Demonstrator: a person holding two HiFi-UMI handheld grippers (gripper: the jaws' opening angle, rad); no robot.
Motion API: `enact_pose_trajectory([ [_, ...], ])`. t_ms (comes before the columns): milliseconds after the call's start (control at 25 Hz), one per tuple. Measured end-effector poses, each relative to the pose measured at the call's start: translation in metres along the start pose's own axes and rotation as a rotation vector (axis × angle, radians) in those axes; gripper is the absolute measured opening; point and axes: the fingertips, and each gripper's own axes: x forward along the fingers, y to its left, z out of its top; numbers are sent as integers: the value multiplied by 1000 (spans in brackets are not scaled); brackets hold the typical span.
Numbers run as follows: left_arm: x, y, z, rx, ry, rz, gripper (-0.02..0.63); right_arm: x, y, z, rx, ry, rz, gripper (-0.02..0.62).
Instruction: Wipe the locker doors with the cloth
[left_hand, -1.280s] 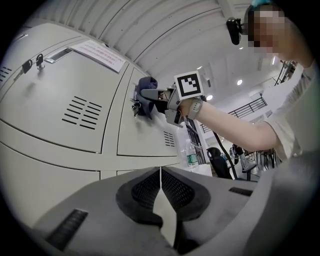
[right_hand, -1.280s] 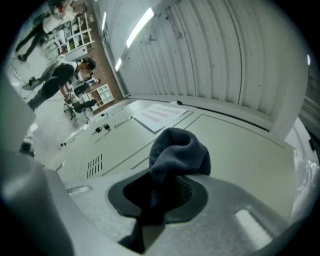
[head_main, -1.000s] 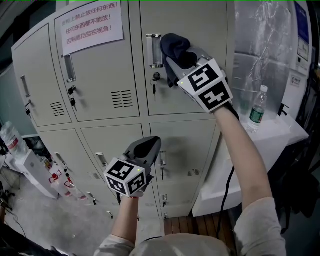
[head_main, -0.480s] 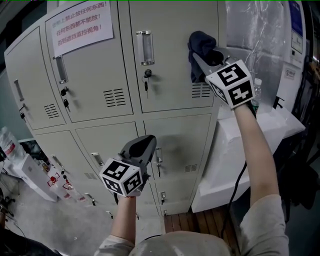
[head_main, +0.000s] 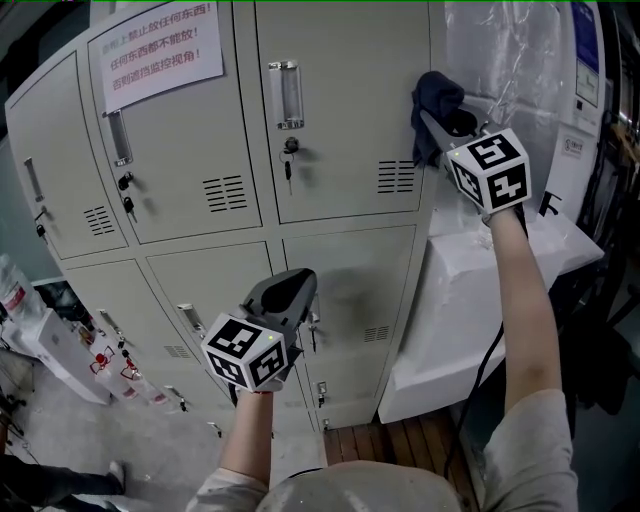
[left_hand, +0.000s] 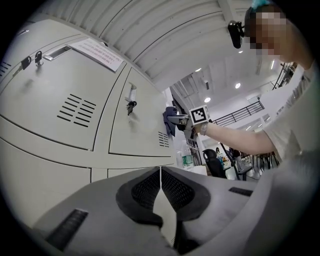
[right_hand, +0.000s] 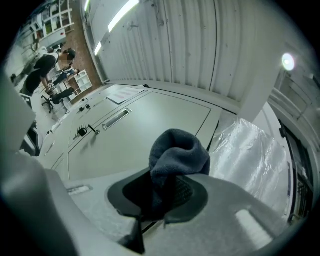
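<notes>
1. The left gripper (head_main: 292, 285) stays where it was, low in front of the lower door (head_main: 365, 270); its jaws are pressed together with nothing between them
2. The right gripper (head_main: 438, 118) has moved to the right along the upper door (head_main: 340, 110). One second ago it was at the handle (head_main: 283, 92); now it is at the door's right edge. Its jaws are closed tightly on the cloth (head_main: 436, 92), which bulges out above them and touches the door at that edge
3. I judge that one sideways pass over the upper part of this door is finished. The part under it and the other doors are probably still to be wiped
4. The sign (head_main: 155, 42) on the door at the left has three lines of red Chinese: the first ends "禁止放任何东西!", then "任何东西都不能放!" and "否则遮挡监控视角!"
5. The papers (head_main: 585, 60) at the far right have print too small to read
</notes>
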Motion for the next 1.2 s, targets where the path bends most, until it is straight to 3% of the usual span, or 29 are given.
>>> enact_pose_trajectory([
  [120, -6, 2, 1, 1, 2, 11, 6, -3, -6, -4, 50, -1, -28, 58],
  [280, -14, 7, 0, -1, 5, 32, 6, -9, 8, -3, 15, -15, -90, 60],
  [880, -31, 14, -5, 0, 18, 75, 6, 31, 211, 30, 137, -121, 234, 60],
  [1200, -45, 30, -10, -9, 22, 131, 6, 51, 264, 54, 82, -108, 307, 63],
])
